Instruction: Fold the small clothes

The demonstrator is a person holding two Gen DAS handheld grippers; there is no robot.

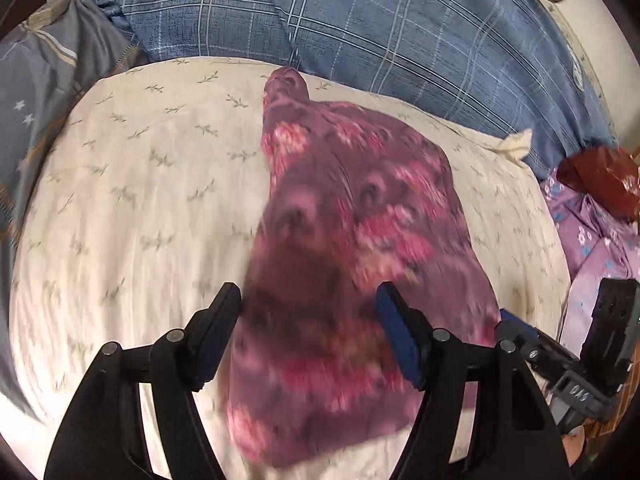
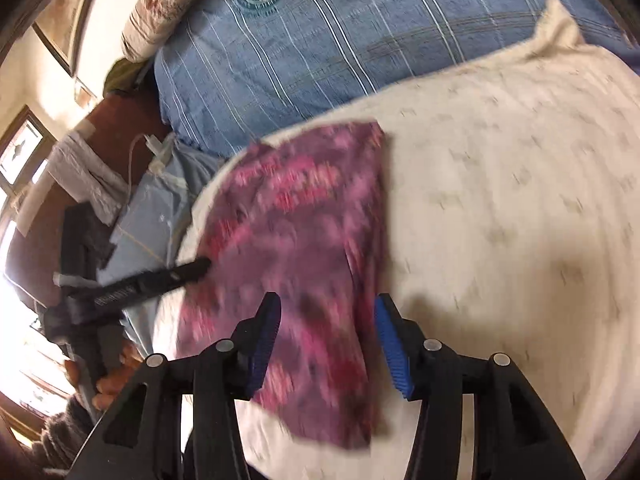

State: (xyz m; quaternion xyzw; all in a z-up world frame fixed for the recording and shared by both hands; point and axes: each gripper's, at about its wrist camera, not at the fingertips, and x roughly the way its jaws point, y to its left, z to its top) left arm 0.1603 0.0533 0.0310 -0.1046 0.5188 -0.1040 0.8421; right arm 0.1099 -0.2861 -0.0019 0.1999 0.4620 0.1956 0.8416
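Fabric of the purple floral garment (image 1: 352, 216) ran lengthwise ahead of both spread-fingered grippers; left gripper (image 1: 310, 336) and right gripper (image 2: 328, 344) gripped nothing.

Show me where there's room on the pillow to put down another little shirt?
The cream pillow is bare on the left gripper's side of the purple flowered cloth, out to the grey star bedding. Seen from the right gripper, a wide bare stretch lies on the cloth's other side. The blue plaid quilt crowds the far edge.
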